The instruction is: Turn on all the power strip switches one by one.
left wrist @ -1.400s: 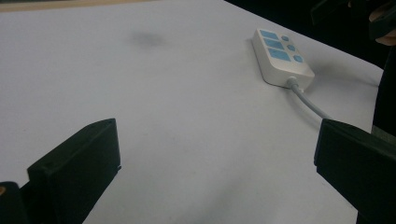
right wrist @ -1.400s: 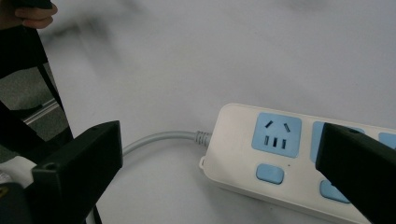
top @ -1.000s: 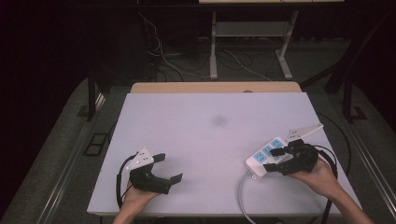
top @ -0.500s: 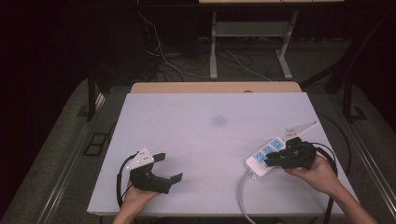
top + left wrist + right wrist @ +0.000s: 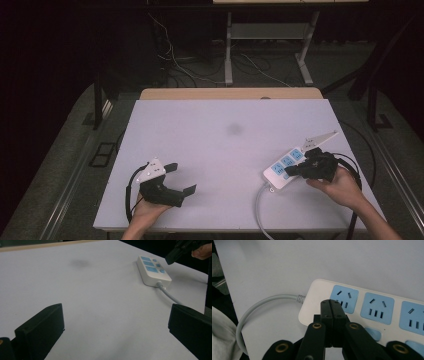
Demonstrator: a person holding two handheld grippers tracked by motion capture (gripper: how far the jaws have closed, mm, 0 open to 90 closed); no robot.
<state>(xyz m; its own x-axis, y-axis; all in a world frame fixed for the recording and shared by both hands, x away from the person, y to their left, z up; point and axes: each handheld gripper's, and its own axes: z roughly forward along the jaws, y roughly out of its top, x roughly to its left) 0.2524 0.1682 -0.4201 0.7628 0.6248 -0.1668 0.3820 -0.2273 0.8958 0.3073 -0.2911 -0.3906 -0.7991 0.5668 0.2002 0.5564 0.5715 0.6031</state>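
1. Our left gripper (image 5: 180,179) rests released near the table's (image 5: 220,150) front edge.
2. Our right gripper (image 5: 330,303) has just clenched empty above the strip (image 5: 283,167), which lies at the table's right.

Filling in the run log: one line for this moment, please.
right tool: just closed, empty, over power strip | left tool: open, idle | table

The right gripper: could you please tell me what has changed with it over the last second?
The right gripper has just closed its jaws, with nothing between them, above the power strip. The left gripper stayed open and still, and the strip has not shifted.
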